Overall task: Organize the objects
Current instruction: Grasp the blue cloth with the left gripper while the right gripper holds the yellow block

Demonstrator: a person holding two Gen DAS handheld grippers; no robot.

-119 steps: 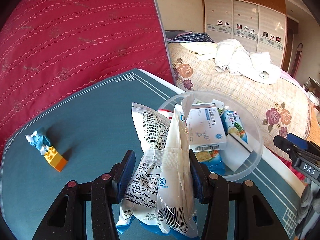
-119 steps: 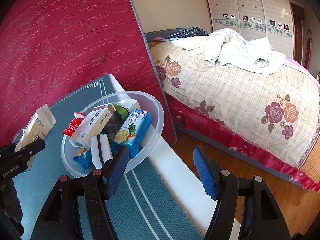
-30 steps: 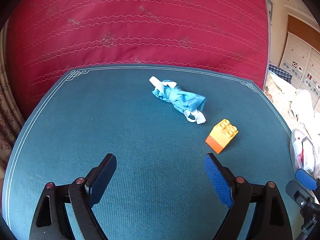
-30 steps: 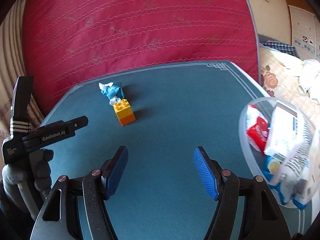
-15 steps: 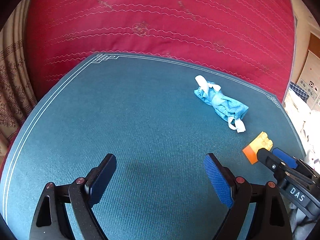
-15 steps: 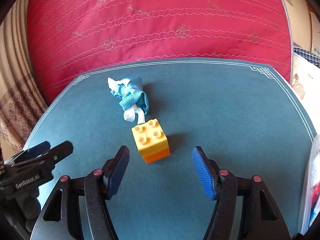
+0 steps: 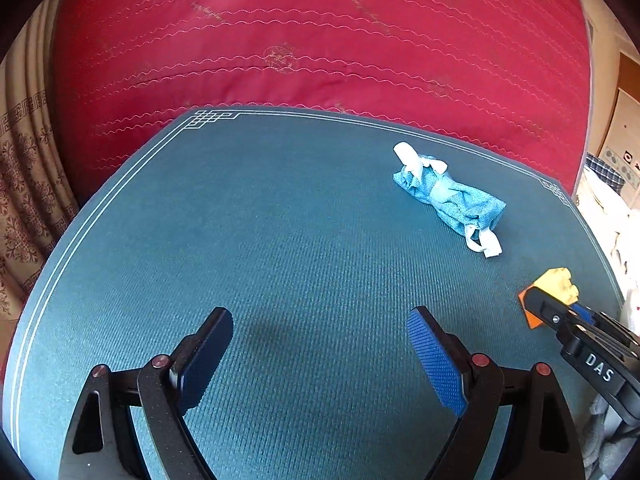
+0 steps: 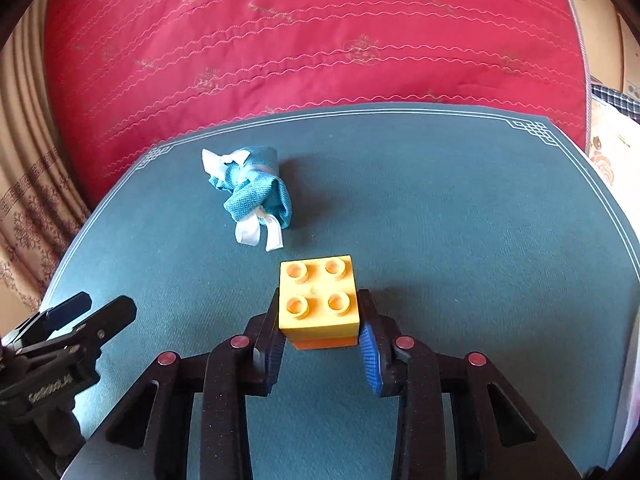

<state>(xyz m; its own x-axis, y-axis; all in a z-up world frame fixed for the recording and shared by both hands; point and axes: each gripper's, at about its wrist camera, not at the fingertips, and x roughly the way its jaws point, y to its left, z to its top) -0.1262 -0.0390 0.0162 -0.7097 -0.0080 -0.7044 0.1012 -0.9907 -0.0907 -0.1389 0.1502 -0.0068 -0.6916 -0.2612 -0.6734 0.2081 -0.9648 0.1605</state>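
Between right tongs (image 8: 320, 334) — yellow brick (image 8: 318, 300)

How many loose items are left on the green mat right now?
2: the yellow-and-orange block, pinched in the right tongs, and the blue cloth bundle just beyond it. Off-frame items may exist.

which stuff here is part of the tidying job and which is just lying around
Part of the job:
- yellow and orange toy brick, right claw shut on it
- crumpled blue cloth on the green mat
- left claw, open and empty

Just lying about:
- red quilted mattress
- patterned curtain
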